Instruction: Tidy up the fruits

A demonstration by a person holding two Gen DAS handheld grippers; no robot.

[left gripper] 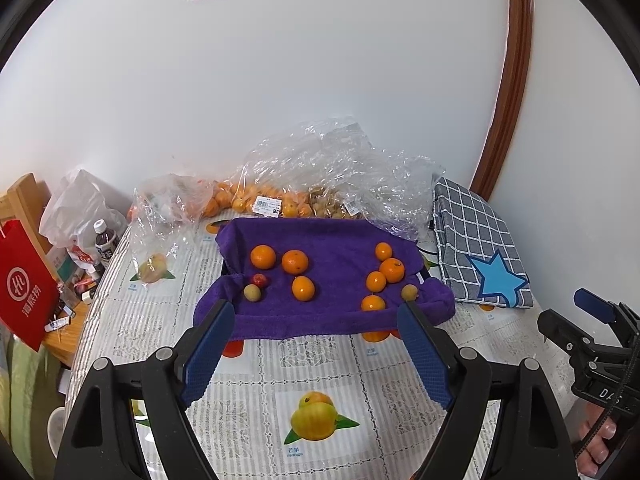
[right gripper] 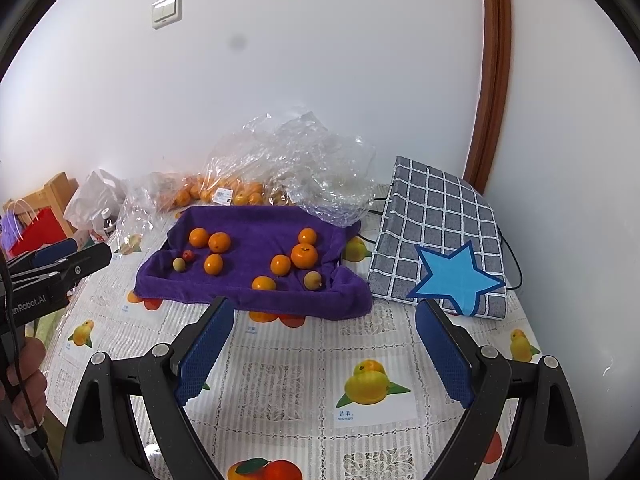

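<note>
Both grippers hover short of the fruit, above the near part of the worktop (left gripper: 320, 364), with their jaws spread wide and nothing between them; the left gripper (left gripper: 316, 320) and the right gripper (right gripper: 324, 316) each look forward and downward at the purple towel (left gripper: 336, 316), which lies farther in, toward the wall.

The fruit sits on that towel in two loose groups; on the left lie three oranges (left gripper: 295, 262) with a small red fruit (left gripper: 259, 279) and a pale yellowish fruit (left gripper: 252, 293) beside them; on the right lie five oranges (left gripper: 392, 270) and a second pale fruit (left gripper: 409, 292) at the near right edge. The pieces are roundish, so no long axis constrains how the jaws should turn.

The relation that matters is distance and side; every fruit lies beyond the fingertips, so either hand must reach forward and down before it can close. In the left wrist view the left group lies just past the left finger and the right group just past the right finger; in the right wrist view all the fruit lies ahead and to the left of centre, the right group being the closer. By my judgement the left hand suits the left group, the right hand the right.

Bagged fruit (left gripper: 256, 198) lies at the far edge, behind the towel.
</note>
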